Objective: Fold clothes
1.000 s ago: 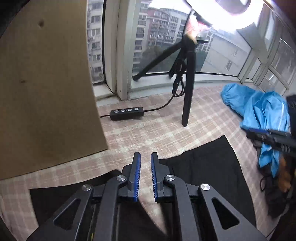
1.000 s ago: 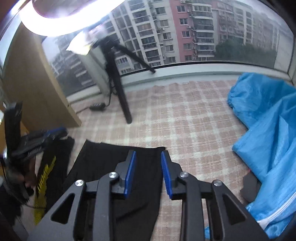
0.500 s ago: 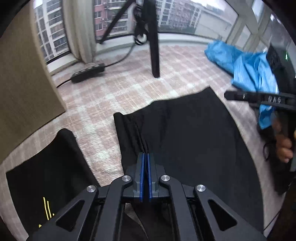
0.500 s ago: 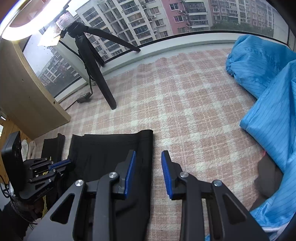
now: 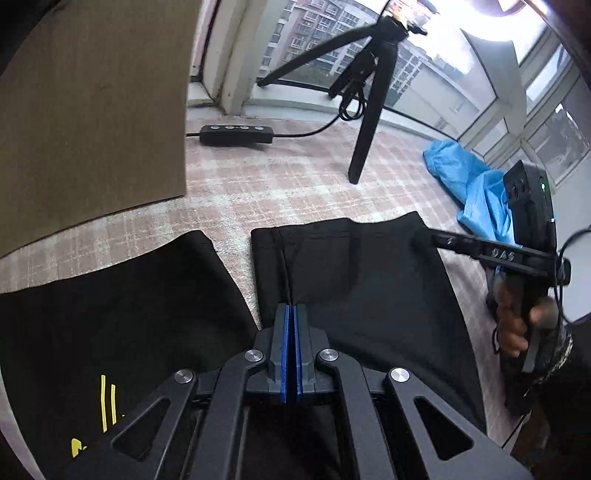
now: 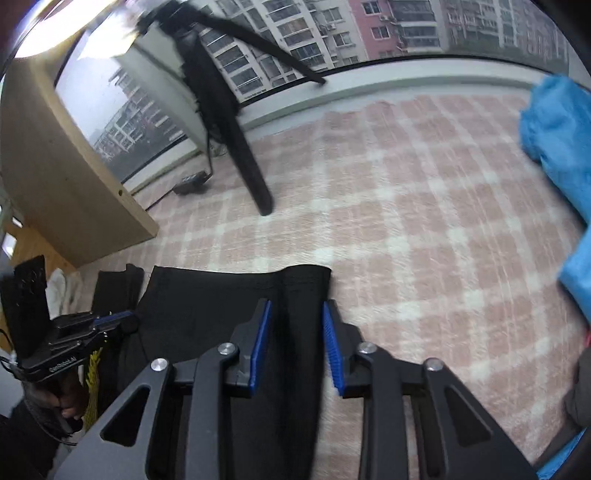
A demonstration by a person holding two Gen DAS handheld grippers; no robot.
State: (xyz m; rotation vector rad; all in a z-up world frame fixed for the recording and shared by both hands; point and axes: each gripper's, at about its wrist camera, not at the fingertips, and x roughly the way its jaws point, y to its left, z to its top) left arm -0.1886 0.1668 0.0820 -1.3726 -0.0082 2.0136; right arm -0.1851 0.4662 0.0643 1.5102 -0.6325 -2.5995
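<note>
Folding barely begun: my left tongs (image 5: 290, 325) pinch a ridge of the flat black garment (image 5: 369, 280), my right tongs (image 6: 297, 339) gape, astride its edge.

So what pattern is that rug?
Pink and white plaid rug, clearest in the right wrist view.

Pink plaid blanket (image 6: 424, 206) spreads below windows (image 6: 369, 33) beside a wooden panel (image 5: 92, 110).
</note>
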